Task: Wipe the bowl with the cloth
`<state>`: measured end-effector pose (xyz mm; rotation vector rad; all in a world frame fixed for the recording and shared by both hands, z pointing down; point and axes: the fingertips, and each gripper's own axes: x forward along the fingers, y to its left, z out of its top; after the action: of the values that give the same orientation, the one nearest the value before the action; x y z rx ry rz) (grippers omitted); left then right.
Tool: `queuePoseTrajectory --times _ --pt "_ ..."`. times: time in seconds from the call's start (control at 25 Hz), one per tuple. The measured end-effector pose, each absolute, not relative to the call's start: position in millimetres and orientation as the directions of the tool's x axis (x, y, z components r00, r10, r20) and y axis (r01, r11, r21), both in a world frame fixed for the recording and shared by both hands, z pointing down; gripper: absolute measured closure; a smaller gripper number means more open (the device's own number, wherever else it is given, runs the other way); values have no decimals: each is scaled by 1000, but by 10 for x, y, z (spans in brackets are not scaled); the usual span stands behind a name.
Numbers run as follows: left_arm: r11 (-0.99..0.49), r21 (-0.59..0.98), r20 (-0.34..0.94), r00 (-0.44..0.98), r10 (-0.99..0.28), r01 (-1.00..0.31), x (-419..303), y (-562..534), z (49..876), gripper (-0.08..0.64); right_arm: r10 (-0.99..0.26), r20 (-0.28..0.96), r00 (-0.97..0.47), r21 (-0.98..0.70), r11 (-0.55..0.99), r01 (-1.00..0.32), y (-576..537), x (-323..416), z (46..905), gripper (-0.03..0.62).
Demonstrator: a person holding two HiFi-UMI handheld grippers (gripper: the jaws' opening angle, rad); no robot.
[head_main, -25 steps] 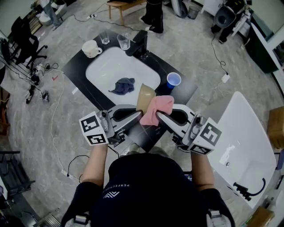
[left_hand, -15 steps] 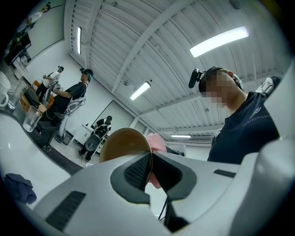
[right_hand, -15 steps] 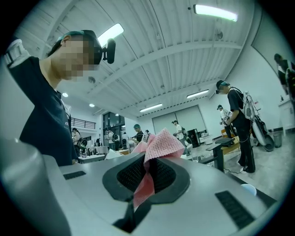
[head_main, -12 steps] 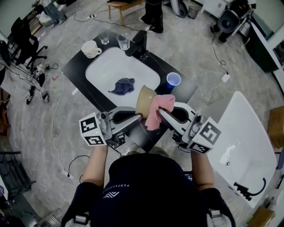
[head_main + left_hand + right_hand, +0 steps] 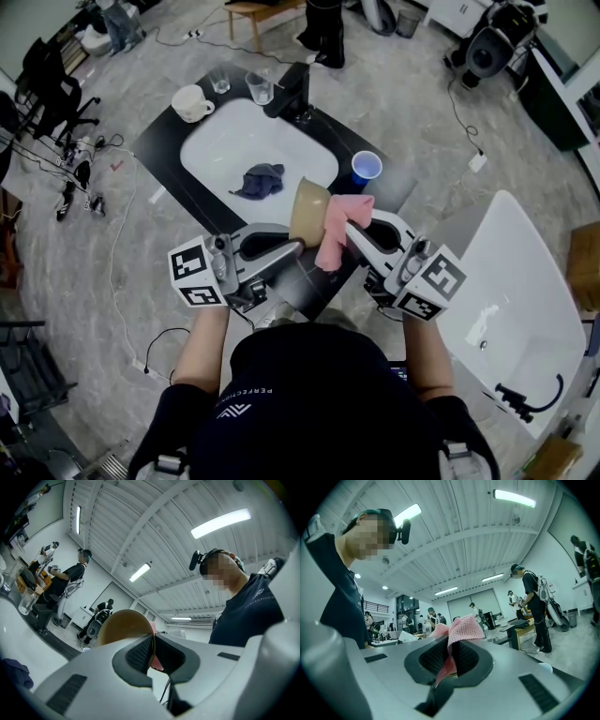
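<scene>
Bowl (image 5: 305,211) stands on edge, mouth facing cloth (image 5: 336,234).

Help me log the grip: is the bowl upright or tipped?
Tipped. The bowl is clamped by its rim in the jaws of the left gripper, standing on edge in the air, with the pink cloth beside it.

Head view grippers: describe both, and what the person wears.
The left gripper and right gripper match: light grey moulded shells with dark oval openings, tapering to black ribbed pads. Each carries a white cube printed with black square markers. The person wears a dark short-sleeved shirt with small white lettering.
</scene>
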<state>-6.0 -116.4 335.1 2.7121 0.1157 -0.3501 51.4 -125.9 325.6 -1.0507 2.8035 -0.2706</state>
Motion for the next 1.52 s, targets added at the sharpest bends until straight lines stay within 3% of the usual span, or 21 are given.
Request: queuePoseTrajectory --times 1.16,1.52 --pt "-916 371 -303 952 35 151 -21 -1149 3262 541 -754 -61 -654 -288 641 -712 -1397 737 3356 549" --pt "-910 380 -369 929 18 169 -106 -1215 3160 541 -729 -21 -684 -272 663 -698 -1363 644 3434 549"
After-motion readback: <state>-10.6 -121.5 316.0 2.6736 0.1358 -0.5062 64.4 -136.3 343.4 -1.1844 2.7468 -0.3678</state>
